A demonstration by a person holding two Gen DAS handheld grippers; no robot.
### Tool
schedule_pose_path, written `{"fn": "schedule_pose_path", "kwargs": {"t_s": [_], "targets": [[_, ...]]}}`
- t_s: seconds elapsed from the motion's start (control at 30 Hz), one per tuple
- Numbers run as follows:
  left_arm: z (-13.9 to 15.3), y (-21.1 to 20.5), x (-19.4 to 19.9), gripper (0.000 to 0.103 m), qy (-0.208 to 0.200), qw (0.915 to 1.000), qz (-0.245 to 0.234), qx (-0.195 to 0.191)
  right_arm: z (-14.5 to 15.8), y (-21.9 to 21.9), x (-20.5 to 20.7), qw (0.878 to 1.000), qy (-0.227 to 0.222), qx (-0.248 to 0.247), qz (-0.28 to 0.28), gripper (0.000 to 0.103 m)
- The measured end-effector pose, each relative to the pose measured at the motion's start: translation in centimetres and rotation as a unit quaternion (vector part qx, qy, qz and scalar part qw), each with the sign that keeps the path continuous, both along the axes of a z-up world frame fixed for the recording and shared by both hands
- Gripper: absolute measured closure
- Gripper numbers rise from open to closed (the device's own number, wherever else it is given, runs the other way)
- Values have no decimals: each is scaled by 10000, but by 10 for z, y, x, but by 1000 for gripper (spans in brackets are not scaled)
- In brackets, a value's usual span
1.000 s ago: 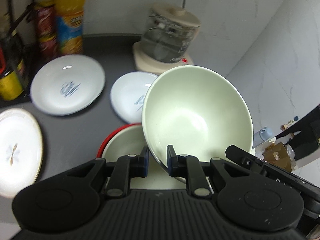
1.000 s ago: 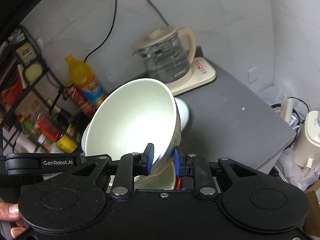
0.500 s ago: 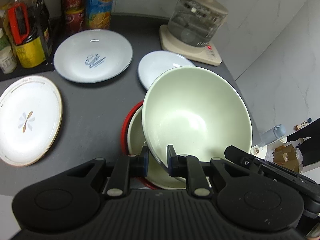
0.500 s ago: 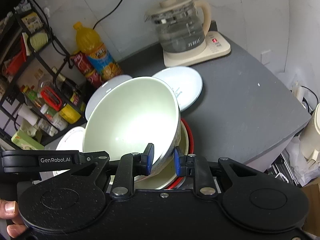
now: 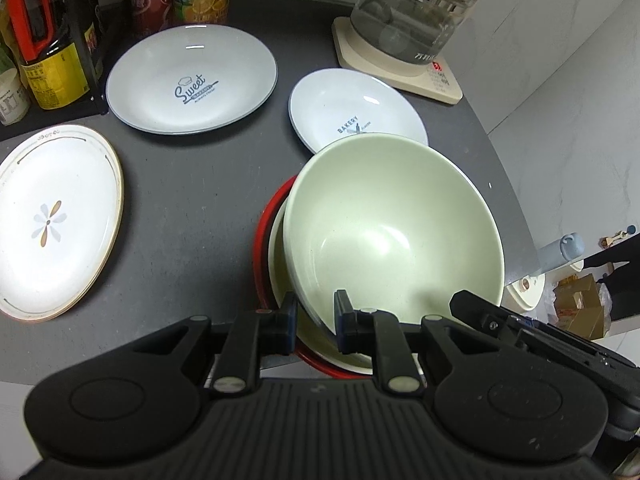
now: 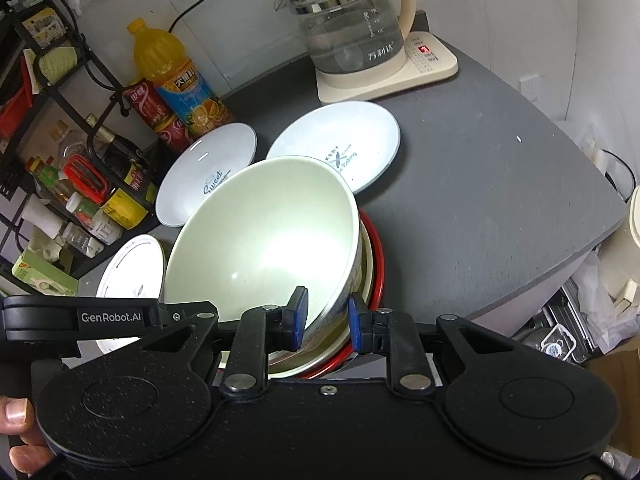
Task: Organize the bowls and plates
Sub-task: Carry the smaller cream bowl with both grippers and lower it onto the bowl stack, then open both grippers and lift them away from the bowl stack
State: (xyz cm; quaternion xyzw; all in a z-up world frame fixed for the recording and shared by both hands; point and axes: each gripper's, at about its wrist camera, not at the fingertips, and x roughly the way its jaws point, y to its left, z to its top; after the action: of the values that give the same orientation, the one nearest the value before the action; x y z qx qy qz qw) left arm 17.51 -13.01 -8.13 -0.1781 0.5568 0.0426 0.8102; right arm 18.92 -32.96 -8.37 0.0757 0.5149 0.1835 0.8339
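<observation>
A pale green bowl [image 5: 392, 224] [image 6: 260, 240] hangs tilted, partly nested in a cream bowl with a red rim [image 5: 264, 240] [image 6: 376, 256] on the dark grey table [image 5: 192, 208]. My left gripper [image 5: 316, 312] is shut on the green bowl's near rim, one finger inside and one outside. My right gripper [image 6: 326, 312] is shut on the same bowl's wall from the other side. Behind lie a blue-grey "Sweet" plate [image 5: 192, 80] [image 6: 208, 176] and a smaller "Bakery" plate [image 5: 352, 116] [image 6: 340, 140]. A white flower plate [image 5: 52, 220] [image 6: 132, 268] lies at the left.
A glass kettle on a cream base [image 5: 408, 20] [image 6: 352, 28] stands at the back right. Bottles, cans and a black wire rack [image 6: 80, 120] line the back left. The table edge [image 6: 560, 264] drops off at the right, with clutter below. A hand [image 6: 16, 432] holds the left gripper's handle.
Both grippers have come down and tipped forward with the green bowl, which now sits lower, into the red-rimmed bowl. The plates show fully in view.
</observation>
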Motion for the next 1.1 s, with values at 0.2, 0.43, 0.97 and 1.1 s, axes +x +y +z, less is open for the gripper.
{"fn": "schedule_pose_path", "kwargs": {"t_s": [0.2,0.43,0.97,1.1], "targets": [[0,-3,3,86,44,10000,-34,59,-4,-4,2,9998,112,103,-100,81],[1,0,1,84,228,9997,39,32,-5,-7,7,9996,146,175,-154,81],[36,23,-38,74,-204,9967,686,373,13,-16,-6,9992,-118,373,58,45],[40,34,-51,71,-192,9947,937,387,4,-18,-4,9994,-57,322,130,73]]}}
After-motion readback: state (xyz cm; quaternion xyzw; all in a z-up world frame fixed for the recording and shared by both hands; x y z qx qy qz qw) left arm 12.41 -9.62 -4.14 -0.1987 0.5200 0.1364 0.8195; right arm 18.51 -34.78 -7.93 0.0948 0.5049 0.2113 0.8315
